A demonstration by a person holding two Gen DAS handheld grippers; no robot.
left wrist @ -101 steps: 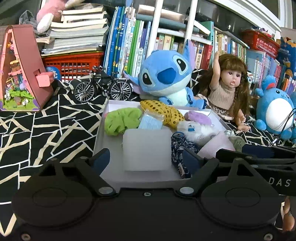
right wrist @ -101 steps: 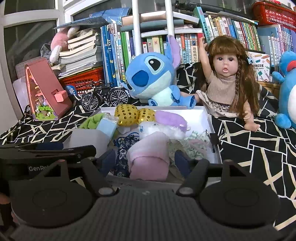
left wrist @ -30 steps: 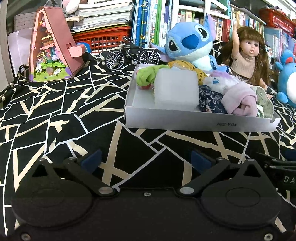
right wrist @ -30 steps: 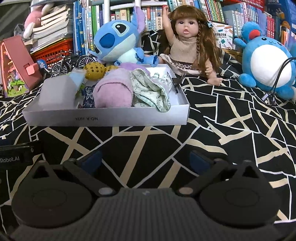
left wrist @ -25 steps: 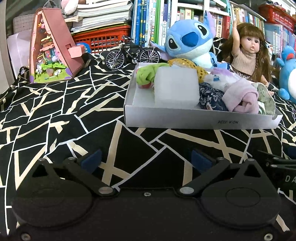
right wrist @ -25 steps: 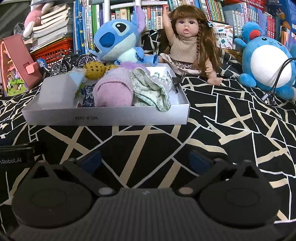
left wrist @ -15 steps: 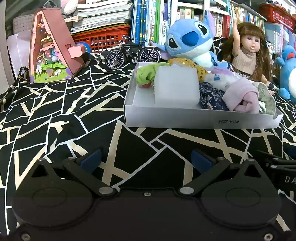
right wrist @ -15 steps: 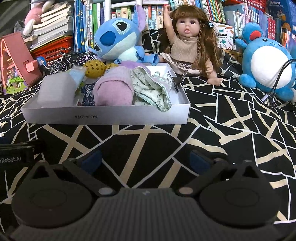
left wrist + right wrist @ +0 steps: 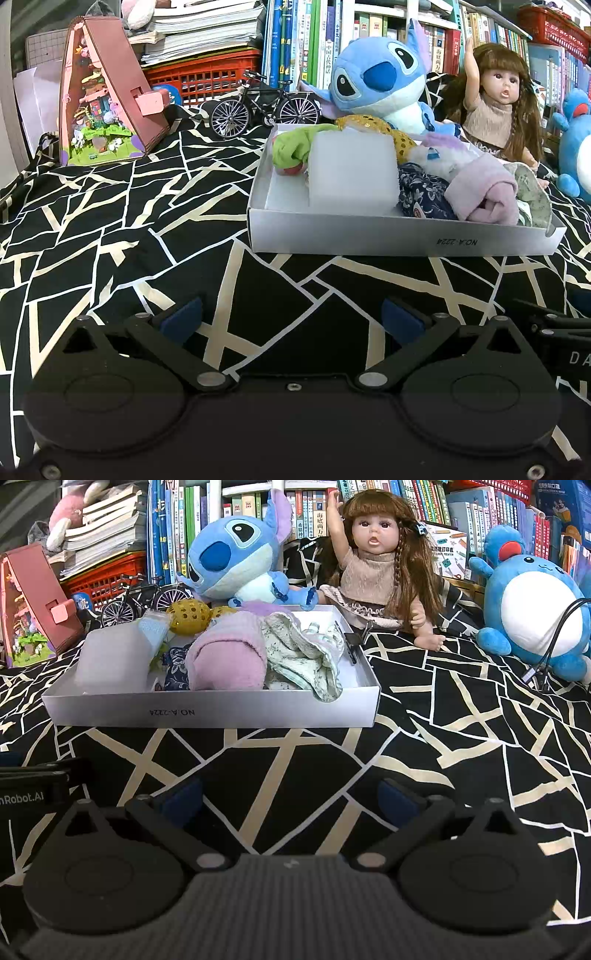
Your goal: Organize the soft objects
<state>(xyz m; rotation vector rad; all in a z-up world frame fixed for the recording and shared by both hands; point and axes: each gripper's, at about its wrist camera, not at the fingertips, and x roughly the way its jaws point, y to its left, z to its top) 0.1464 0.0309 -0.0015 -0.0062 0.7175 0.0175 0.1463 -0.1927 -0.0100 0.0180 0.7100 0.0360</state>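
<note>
A shallow white cardboard box (image 9: 402, 236) (image 9: 207, 712) sits on the black-and-white patterned cloth. It holds soft things: a white foam block (image 9: 352, 173) (image 9: 110, 657), a green cloth (image 9: 295, 147), a rolled pink towel (image 9: 484, 195) (image 9: 229, 653), a dark floral cloth (image 9: 421, 192), a pale floral cloth (image 9: 306, 653) and a yellow sequined piece (image 9: 373, 125) (image 9: 188, 616). My left gripper (image 9: 291, 317) stands open and empty well in front of the box. My right gripper (image 9: 288, 797) is open and empty too, equally short of the box.
Behind the box sit a blue plush alien (image 9: 376, 81) (image 9: 232, 561), a doll (image 9: 498, 96) (image 9: 376, 565), a toy bicycle (image 9: 262, 103) and a pink toy house (image 9: 107, 99). A round blue plush (image 9: 535, 605) with cables lies at the right. Bookshelves (image 9: 295, 40) fill the back.
Both grippers have pulled back from over the box to low above the cloth in front of it. In the last second they barely shift.
</note>
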